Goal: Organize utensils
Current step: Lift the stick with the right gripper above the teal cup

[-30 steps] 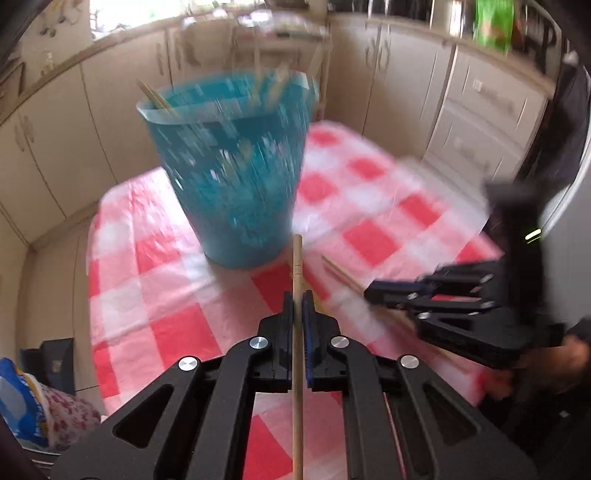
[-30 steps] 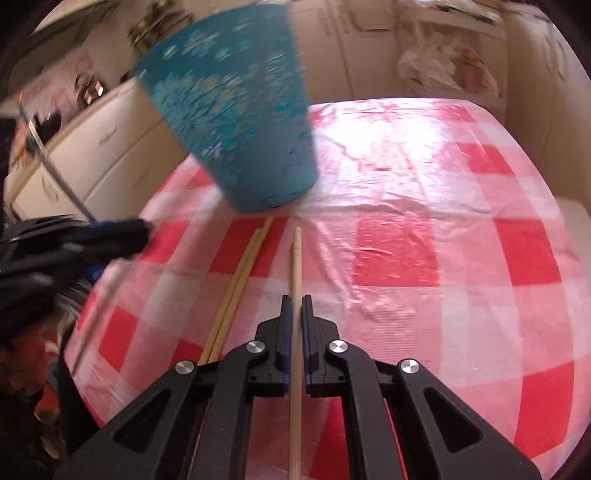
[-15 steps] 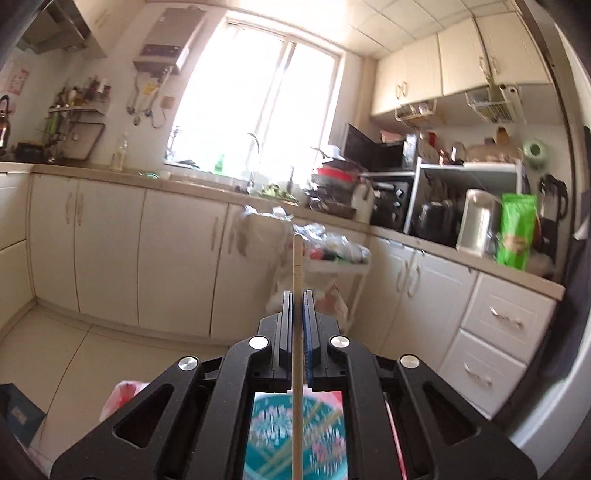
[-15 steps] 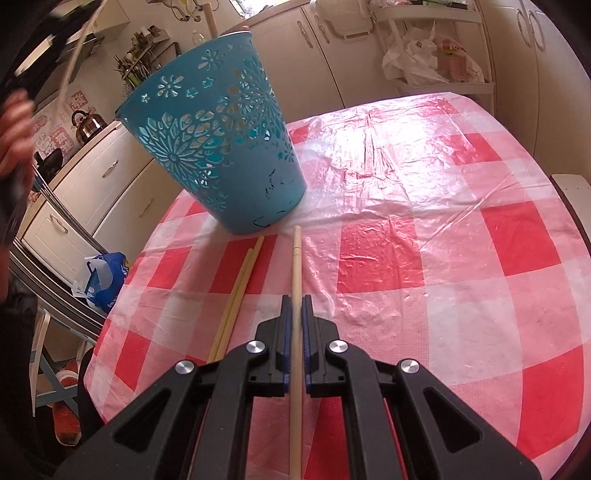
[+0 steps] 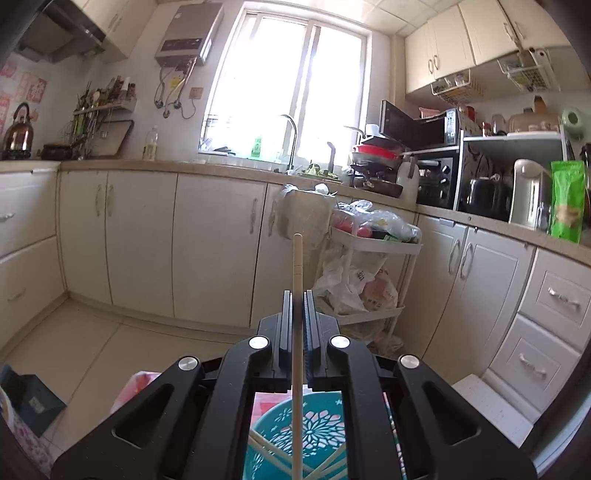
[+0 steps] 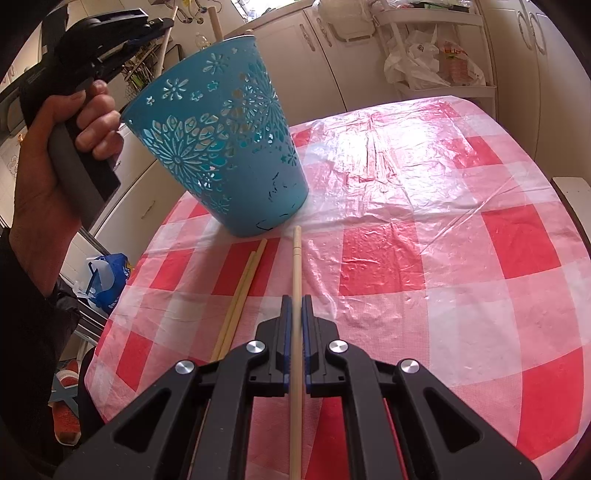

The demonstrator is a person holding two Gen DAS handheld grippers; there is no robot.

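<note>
Above the teal basket (image 6: 221,140), at left, the left gripper (image 6: 162,24) pinches one chopstick (image 5: 297,266), lifted so it can drop inside. Beside the basket's base lie two loose chopsticks (image 6: 240,295). Rightward, the right gripper (image 6: 295,306) clamps another chopstick (image 6: 296,266) over the checked tablecloth (image 6: 480,258), waiting its turn.

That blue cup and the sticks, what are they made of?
The blue cup looks like moulded plastic: even matte colour, flower cut-outs through its wall. The sticks on the table look like pale bare wood or bamboo, unvarnished; which one, I cannot tell.
</note>
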